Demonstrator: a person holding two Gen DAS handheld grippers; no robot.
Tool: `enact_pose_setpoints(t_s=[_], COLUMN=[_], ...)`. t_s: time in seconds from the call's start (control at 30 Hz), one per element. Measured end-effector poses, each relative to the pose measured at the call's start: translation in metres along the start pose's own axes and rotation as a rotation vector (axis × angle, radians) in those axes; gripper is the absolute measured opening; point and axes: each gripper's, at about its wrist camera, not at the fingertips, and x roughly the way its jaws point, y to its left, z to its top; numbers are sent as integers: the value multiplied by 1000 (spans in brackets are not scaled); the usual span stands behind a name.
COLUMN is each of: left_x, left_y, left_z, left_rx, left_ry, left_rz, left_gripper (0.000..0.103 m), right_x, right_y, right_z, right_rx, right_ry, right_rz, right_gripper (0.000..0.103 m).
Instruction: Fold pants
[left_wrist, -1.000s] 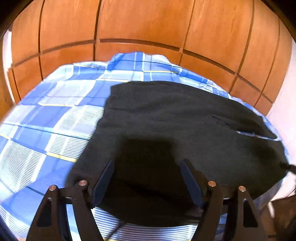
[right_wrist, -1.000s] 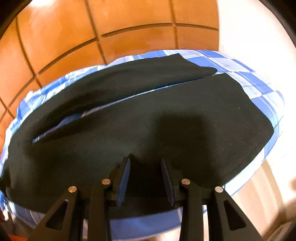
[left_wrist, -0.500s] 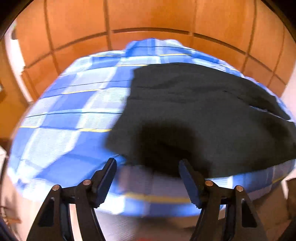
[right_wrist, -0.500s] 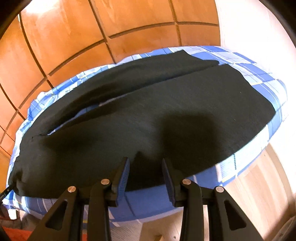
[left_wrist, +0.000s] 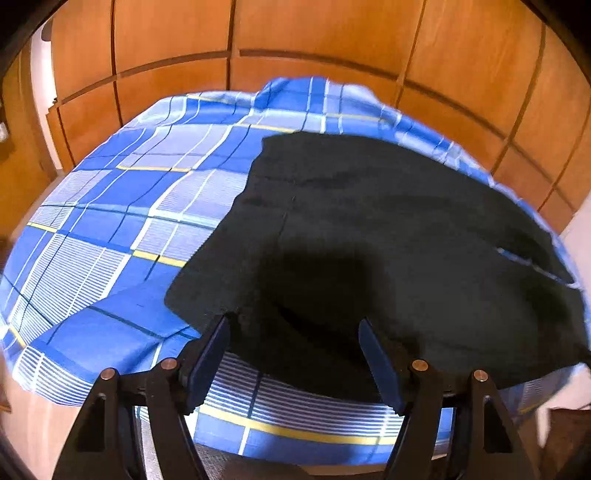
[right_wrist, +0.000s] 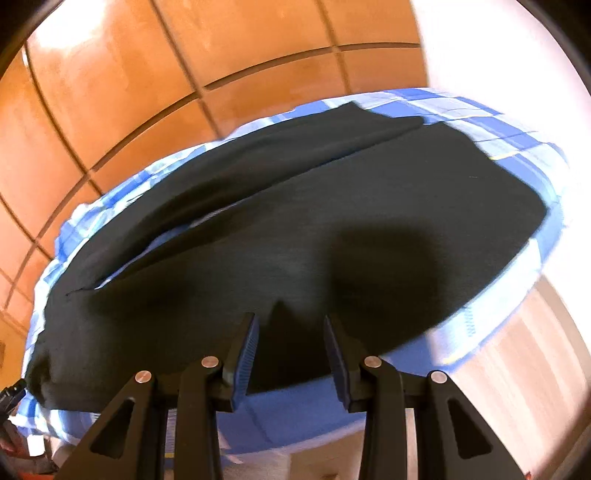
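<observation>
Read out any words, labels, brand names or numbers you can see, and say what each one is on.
None: no readable text shows on the black pants, the blue plaid sheet, the wooden panels, the left gripper or the right gripper.

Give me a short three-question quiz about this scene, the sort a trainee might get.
1. True or false: the dark, flat-lying pants rest on a blue checked cloth with white and yellow lines.
2. Multiple choice: how do the jaws of the left gripper stand? A) open, with the near edge of the pants between them; B) shut on the cloth; C) out of view.
3. Fill in: in the right wrist view, the two legs of the pants lie side by side, and through the narrow gap between them shows the ____.

Key: 1 true; 2 A; 3 cloth.
</observation>
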Motion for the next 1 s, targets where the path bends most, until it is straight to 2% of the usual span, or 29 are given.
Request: enact_pose_setpoints(t_s=[0.1,0.2,0.27,0.37,0.47,0.6,0.67,0.7,0.77,0.87,0.93,1.0], left_x=[7,11,14,19,21,19,20,19,16,12,18,25], left_y=[8,18,22,28,30,27,26,25,23,19,19,21], left_z=[-4,-7,-10,-12,-11,-8,-8,-9,-9,-9,-7,-6], left_rx=[-44,-98,-128,-200,-249,-248,-245,-241,-238,-223,-222,-236], left_ry=[6,23,30,36,36,14,13,0,-38,-88,-65,-51], left_rz=[31,73,39,-56,-83,-89,-83,-84,-96,-109,-114,-157], left_gripper=[75,77,77,78,79,79,79,79,79,79,79,67], right_x=[-9,-12,-14,-13,-5,10,20,22,23,18,15,18], right_y=[-27,-51,-70,-97,-119,-143,-150,-152,-152,-140,-126,-121], right_z=[1,3,6,11,19,28,36,39,46,54,59,62], right_rx=[70,135,198,292,376,456,462,459,461,392,319,295], right_ry=[-8,-16,-29,-50,-59,-55,-43,-47,-59,-85,-105,-99], right_rz=[-33,-80,-89,-60,-50,-69,-98,-115,-141,-151,-136,-145], right_gripper=[39,53,55,55,55,55,56,61,62,61,60,60])
